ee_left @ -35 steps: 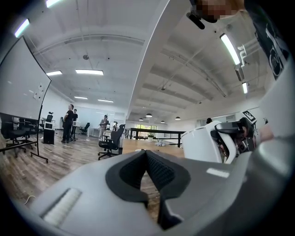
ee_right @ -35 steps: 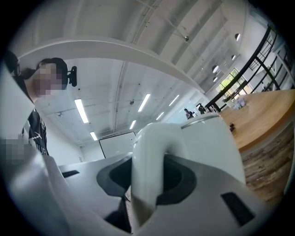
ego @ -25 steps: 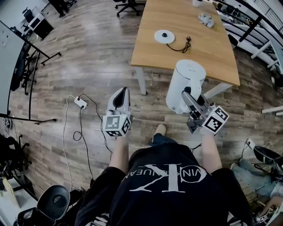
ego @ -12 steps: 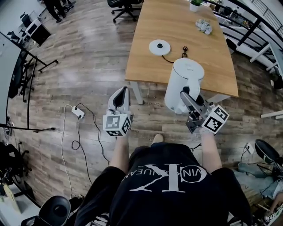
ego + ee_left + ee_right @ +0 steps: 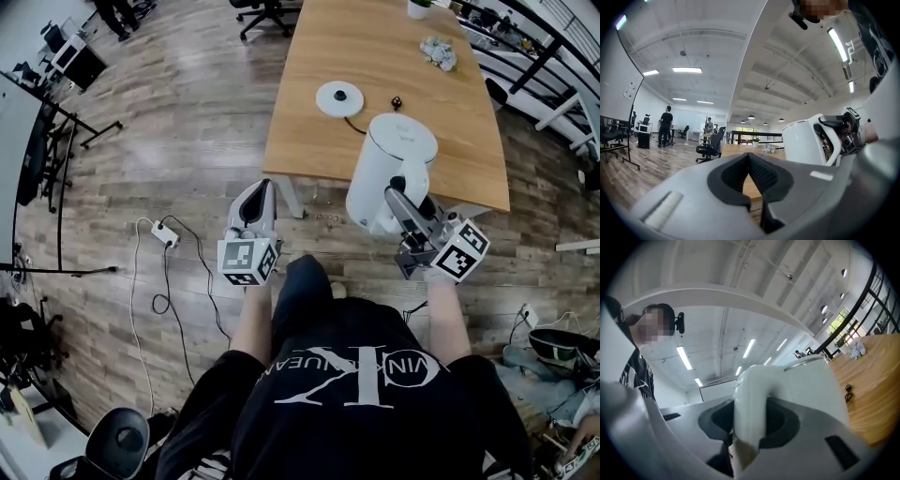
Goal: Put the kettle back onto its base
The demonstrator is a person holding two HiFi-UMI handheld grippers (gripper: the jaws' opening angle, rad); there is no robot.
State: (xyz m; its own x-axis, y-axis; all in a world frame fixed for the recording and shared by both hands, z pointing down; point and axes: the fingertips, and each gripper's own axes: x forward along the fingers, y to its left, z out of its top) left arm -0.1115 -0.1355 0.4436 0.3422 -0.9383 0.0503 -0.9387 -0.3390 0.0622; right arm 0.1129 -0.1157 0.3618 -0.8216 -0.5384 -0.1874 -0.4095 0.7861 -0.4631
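A white electric kettle (image 5: 389, 169) hangs in the air over the near edge of the wooden table (image 5: 309, 141). My right gripper (image 5: 401, 199) is shut on its handle (image 5: 750, 413), with the kettle body (image 5: 813, 390) just beyond the jaws. The round white base (image 5: 338, 97) lies farther back on the table, and its black cord ends in a plug (image 5: 397, 101) to the right. My left gripper (image 5: 255, 192) is held level over the floor, left of the kettle, with its jaws (image 5: 749, 161) shut on nothing. The kettle (image 5: 806, 140) shows at the right of the left gripper view.
A power strip (image 5: 165, 234) with a trailing cable lies on the wood floor at the left. On the far end of the table are a small white bunch (image 5: 438, 52) and a potted plant (image 5: 419, 7). An office chair (image 5: 267, 11) stands beyond the table. Desks stand at the right.
The person has stepped toward the table. Both grippers moved forward with them, and the kettle went from in front of the table's edge to over it.
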